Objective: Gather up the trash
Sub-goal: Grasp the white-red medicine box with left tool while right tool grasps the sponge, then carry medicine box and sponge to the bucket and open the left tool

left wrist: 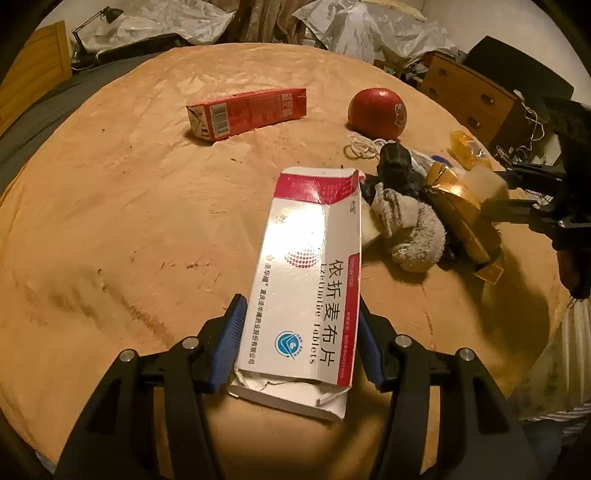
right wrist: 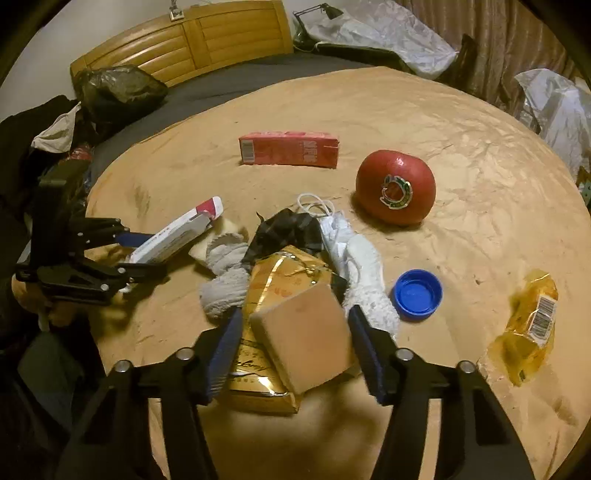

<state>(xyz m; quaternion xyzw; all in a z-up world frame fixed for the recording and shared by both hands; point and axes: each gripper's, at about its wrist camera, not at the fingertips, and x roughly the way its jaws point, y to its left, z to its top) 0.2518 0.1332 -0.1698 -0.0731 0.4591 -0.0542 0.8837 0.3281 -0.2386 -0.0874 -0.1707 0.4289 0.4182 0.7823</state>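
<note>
My left gripper (left wrist: 301, 314) is shut on a white and pink tablet box (left wrist: 306, 266), held over the tan blanket; it also shows in the right wrist view (right wrist: 173, 236). My right gripper (right wrist: 293, 325) is shut on a pale sponge block (right wrist: 304, 336), just above a gold foil packet (right wrist: 273, 295) in a heap with grey socks (right wrist: 225, 284), black cloth and a white face mask (right wrist: 332, 229). The sponge also shows in the left wrist view (left wrist: 485, 182). A red carton (right wrist: 288, 147), a blue bottle cap (right wrist: 417, 293) and a yellow wrapper (right wrist: 528, 325) lie apart.
A red apple (right wrist: 395, 186) with a sticker sits right of the carton. The tan blanket (left wrist: 129, 206) covers a bed with a wooden headboard (right wrist: 192, 44). Crumpled plastic sheets (right wrist: 388, 29) and dark clothes (right wrist: 44, 122) lie around the edges. A wooden drawer unit (left wrist: 469, 92) stands at the right.
</note>
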